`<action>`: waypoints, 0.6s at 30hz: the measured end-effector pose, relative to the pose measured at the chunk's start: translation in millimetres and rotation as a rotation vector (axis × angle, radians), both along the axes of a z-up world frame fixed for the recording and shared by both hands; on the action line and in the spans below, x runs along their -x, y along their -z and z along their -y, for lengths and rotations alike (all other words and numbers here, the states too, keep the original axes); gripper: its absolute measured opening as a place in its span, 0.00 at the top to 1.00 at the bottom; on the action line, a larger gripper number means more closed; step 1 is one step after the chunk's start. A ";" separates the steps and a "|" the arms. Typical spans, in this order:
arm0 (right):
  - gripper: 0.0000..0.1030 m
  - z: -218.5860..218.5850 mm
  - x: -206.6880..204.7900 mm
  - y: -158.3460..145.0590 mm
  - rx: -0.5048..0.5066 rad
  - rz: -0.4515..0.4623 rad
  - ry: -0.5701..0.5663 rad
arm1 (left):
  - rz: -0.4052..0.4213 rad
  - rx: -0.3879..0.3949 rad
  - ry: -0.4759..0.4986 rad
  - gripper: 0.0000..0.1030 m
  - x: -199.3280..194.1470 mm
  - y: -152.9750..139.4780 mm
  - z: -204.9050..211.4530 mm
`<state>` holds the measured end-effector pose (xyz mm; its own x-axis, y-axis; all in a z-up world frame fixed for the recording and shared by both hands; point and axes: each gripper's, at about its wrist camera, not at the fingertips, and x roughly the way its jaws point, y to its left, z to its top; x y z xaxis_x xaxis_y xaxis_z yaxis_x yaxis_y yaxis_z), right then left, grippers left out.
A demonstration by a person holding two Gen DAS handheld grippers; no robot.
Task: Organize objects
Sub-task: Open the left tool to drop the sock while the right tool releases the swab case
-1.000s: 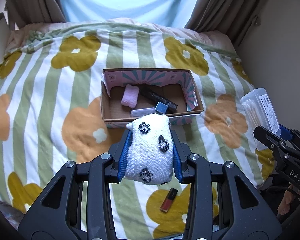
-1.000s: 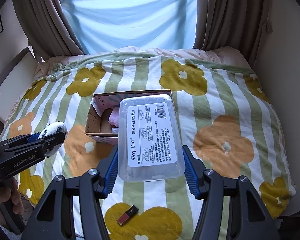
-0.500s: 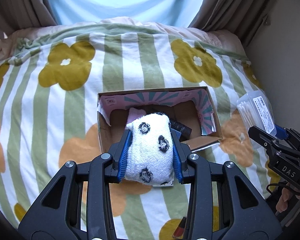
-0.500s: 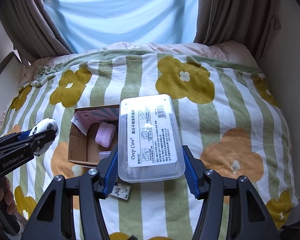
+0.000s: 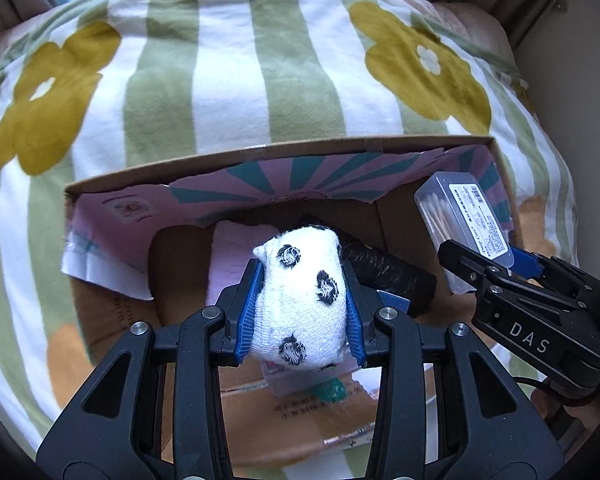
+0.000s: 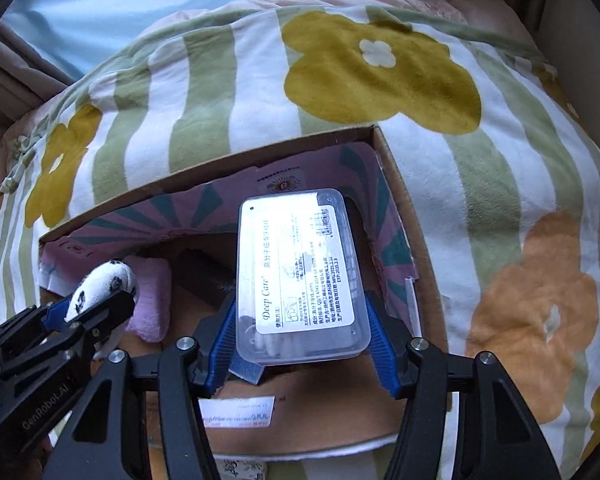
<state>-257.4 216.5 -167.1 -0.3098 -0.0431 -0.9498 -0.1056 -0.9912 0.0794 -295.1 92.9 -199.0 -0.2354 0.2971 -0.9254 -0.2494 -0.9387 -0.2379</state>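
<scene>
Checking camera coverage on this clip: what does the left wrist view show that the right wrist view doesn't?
Left wrist only: cotton swabs visible through the clear plastic case's side, and a dark cylindrical tube in the box.
Right wrist only: the case's white printed label face-on.
Both: the cardboard box, the white black-spotted sock in the left gripper, the case in the right gripper.

"Deep Care" on plastic case (image 6: pixel 300 276)
</scene>
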 end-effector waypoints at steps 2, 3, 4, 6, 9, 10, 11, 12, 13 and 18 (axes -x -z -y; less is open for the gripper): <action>0.47 -0.8 3.3 5.9 -0.001 0.004 0.018 | 0.008 0.003 0.007 0.67 2.1 13.5 -3.6; 0.47 -2.4 4.0 8.6 0.010 0.004 0.030 | 0.010 0.005 0.009 0.67 2.4 17.3 -4.1; 0.47 -1.8 6.1 10.4 0.015 0.005 0.041 | 0.010 0.007 0.013 0.67 2.7 20.3 -4.8; 0.47 -4.5 7.9 11.6 0.027 0.006 0.063 | 0.007 0.009 0.021 0.67 3.1 22.5 -5.7; 0.47 -8.9 10.6 10.6 0.045 0.013 0.089 | -0.002 0.023 0.039 0.67 2.6 20.8 -7.1; 0.47 -9.2 11.6 10.7 0.052 0.016 0.094 | -0.003 0.025 0.047 0.67 2.5 20.2 -7.8; 0.47 -9.7 12.6 10.1 0.056 0.021 0.098 | -0.007 0.027 0.055 0.67 1.9 18.3 -8.0; 0.47 -9.8 13.7 9.9 0.057 0.029 0.103 | -0.012 0.029 0.067 0.67 1.0 16.5 -8.7; 0.47 -9.8 15.6 10.0 0.065 0.035 0.110 | -0.019 0.031 0.079 0.67 -0.3 13.7 -9.3; 0.10 -17.4 16.2 2.3 0.165 0.011 0.158 | -0.042 0.037 0.156 0.10 -9.3 0.1 -14.8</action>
